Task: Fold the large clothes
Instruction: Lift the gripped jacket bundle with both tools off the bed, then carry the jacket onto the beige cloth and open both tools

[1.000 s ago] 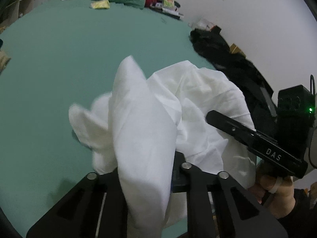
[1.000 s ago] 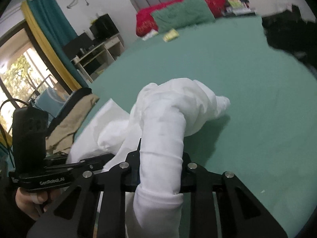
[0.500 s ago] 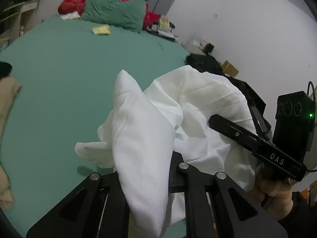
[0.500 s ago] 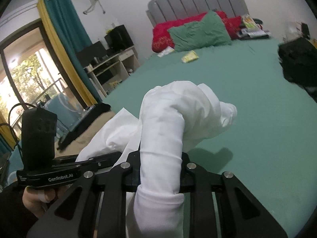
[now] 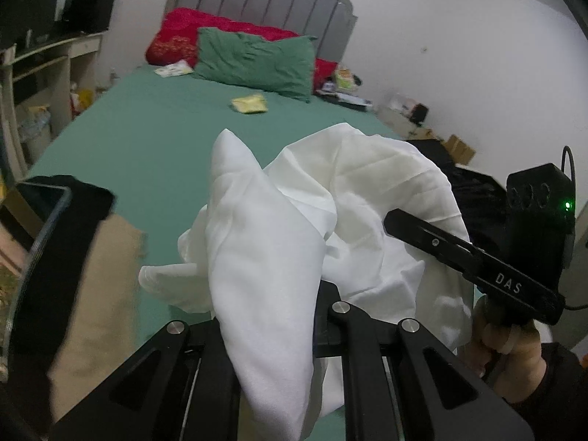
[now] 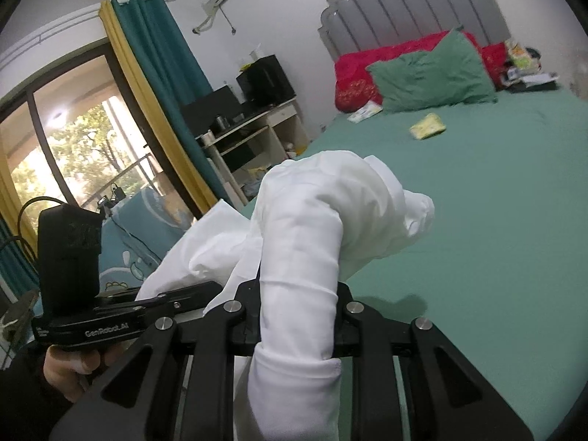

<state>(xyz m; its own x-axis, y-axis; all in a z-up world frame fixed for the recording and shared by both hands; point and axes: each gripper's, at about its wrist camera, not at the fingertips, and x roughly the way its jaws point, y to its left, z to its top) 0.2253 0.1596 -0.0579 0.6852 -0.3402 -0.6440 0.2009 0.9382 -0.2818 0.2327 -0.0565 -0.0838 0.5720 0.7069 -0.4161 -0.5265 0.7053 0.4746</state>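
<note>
A large white garment [image 5: 279, 242] hangs bunched between both grippers, lifted above the green bed [image 5: 147, 147]. My left gripper [image 5: 266, 316] is shut on a fold of it, and the cloth drapes over and hides the fingertips. My right gripper [image 6: 297, 305] is shut on a rolled part of the same garment [image 6: 316, 228], its fingertips also hidden. The right gripper shows in the left wrist view [image 5: 470, 257] at the right, close beside the cloth. The left gripper shows in the right wrist view [image 6: 110, 325] at the lower left.
Green pillow [image 5: 253, 62] and red pillows [image 5: 176, 40] lie at the grey headboard. A small yellow item [image 5: 250, 104] sits on the sheet. Dark clothes [image 5: 474, 191] lie at the bed's right edge, black and tan clothes [image 5: 73, 257] at the left. Shelves [image 6: 253, 136] and a window [image 6: 73, 154] stand left.
Both grippers have risen and tilted up with the garment, so the views now show the headboard and room. The cloth's hanging end has lifted off the sheet. Both grips are unchanged.
</note>
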